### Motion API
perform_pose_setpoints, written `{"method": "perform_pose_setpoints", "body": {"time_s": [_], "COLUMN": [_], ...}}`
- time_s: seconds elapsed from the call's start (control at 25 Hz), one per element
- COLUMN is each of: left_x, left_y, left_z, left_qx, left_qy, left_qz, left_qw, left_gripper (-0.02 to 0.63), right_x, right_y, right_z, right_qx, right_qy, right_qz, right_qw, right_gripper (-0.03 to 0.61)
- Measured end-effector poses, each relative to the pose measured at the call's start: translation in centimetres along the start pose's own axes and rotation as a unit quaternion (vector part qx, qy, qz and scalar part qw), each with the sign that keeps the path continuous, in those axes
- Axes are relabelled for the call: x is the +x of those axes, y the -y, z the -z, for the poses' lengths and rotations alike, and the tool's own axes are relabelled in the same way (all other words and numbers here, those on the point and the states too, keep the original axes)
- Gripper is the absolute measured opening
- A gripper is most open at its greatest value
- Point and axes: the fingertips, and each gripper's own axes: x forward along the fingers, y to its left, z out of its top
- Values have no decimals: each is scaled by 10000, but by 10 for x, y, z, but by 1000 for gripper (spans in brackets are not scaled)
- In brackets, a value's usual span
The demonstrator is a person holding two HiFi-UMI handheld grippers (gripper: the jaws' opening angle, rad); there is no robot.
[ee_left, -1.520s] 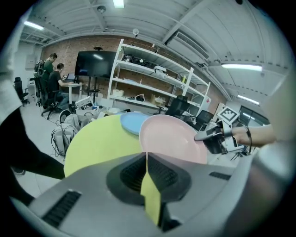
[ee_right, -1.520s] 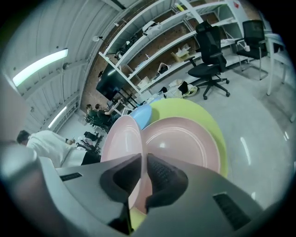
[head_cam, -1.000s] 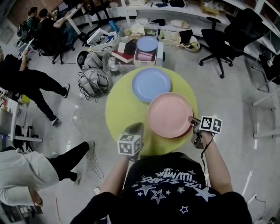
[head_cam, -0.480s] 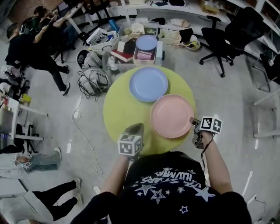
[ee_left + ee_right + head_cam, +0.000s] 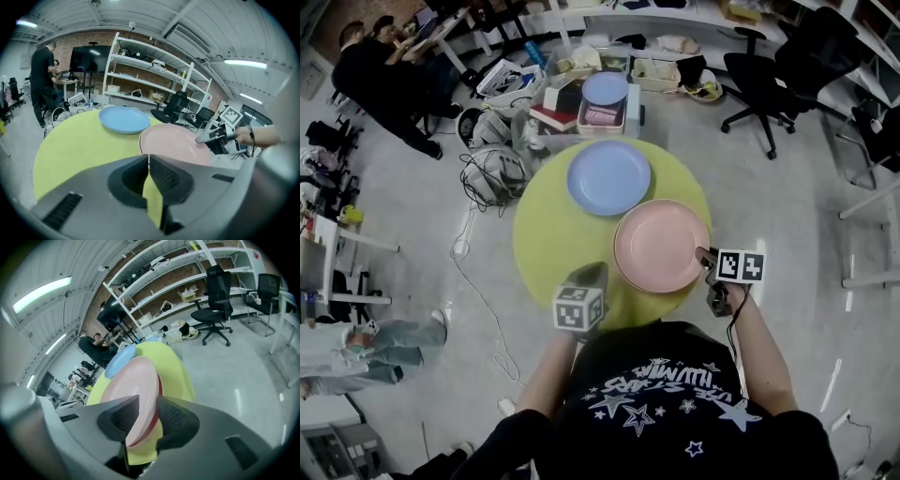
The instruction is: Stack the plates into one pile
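A pink plate point(image 5: 661, 246) lies on a red plate point(image 5: 160, 386) at the right of the round yellow-green table point(image 5: 548, 239). Only a sliver of the red one shows under it. A blue plate point(image 5: 607, 176) sits apart at the table's far side. My right gripper point(image 5: 705, 255) is at the pink plate's right rim. Its jaws have just been opening and now stand open, with the rim of the pile between them point(image 5: 147, 401). My left gripper point(image 5: 586, 279) hovers over the table's near edge, shut and empty point(image 5: 148, 157).
Beyond the table stand crates and boxes, one with a second blue plate point(image 5: 605, 90) on top. Cables point(image 5: 492, 173) lie on the floor at the left. Office chairs point(image 5: 769, 80) stand at the back right. People point(image 5: 389, 80) are at the far left.
The pink plate has settled lower, onto the red plate, and less of the red rim shows. The right gripper has rolled a little at the rim. People at the left have walked on.
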Motion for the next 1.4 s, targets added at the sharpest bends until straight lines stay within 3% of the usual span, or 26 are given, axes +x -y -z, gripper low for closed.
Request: {"method": "perform_pose_setpoints", "body": {"time_s": [0.24,0.8,0.96,1.12,1.4], "left_x": [6,2,-1,-4,-5], "left_y": [7,7,-2,-19,-58], "left_z": [0,2,-4,-12,-31], "left_qx": [22,-14,-141,-175,-200], "left_qy": [-14,41,193,295,387], "left_qz": [29,-54,-130,-196,-332], "left_qw": [10000,10000,9996,9992,9985], "left_gripper": [20,20,20,20,20], "right_x": [-6,-15,-7,16,58], "right_y": [0,-9,-39,-62,-91], "right_z": [3,-41,-60,-67,-85], "right_qx": [-284,-431,-548,-612,-670], "right_qy": [-83,519,752,660,432], "right_qz": [-78,-151,-534,-662,-746], "right_qw": [9995,9976,9942,9937,9940], "right_gripper": [166,164,87,38,21]}}
